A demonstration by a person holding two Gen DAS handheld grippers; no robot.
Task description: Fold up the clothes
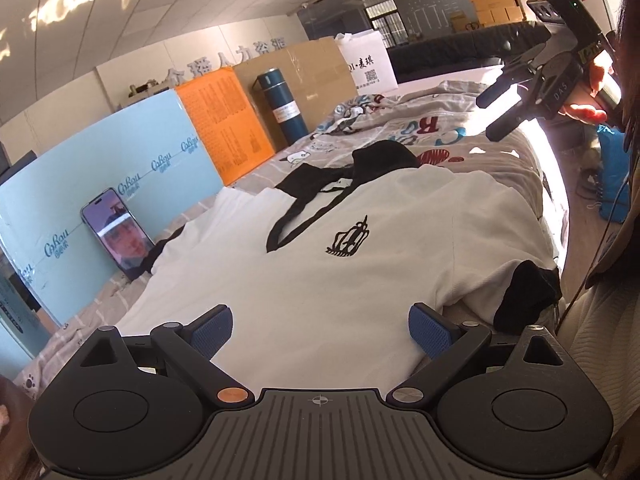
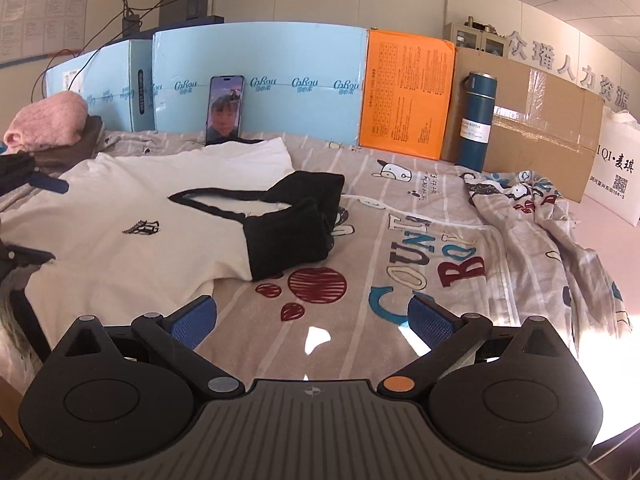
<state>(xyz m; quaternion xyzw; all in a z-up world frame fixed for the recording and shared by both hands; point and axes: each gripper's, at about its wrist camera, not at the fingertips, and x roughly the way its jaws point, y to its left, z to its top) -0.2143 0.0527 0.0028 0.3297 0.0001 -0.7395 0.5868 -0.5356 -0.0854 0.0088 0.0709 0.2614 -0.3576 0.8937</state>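
Observation:
A white T-shirt with black collar, black sleeve cuffs and a small crown logo lies spread on the bed. My left gripper hovers open over its lower hem, nothing between the blue pads. In the right wrist view the same shirt lies to the left, one black sleeve folded toward the middle. My right gripper is open above the printed bedsheet, right of the shirt. The right gripper also shows in the left wrist view, held up in a hand at the far right.
A phone leans on blue boards at the bed's far edge, beside an orange panel, a teal bottle, a cardboard box and a white bag. A pink garment sits on folded clothes at left. A rumpled quilt lies at right.

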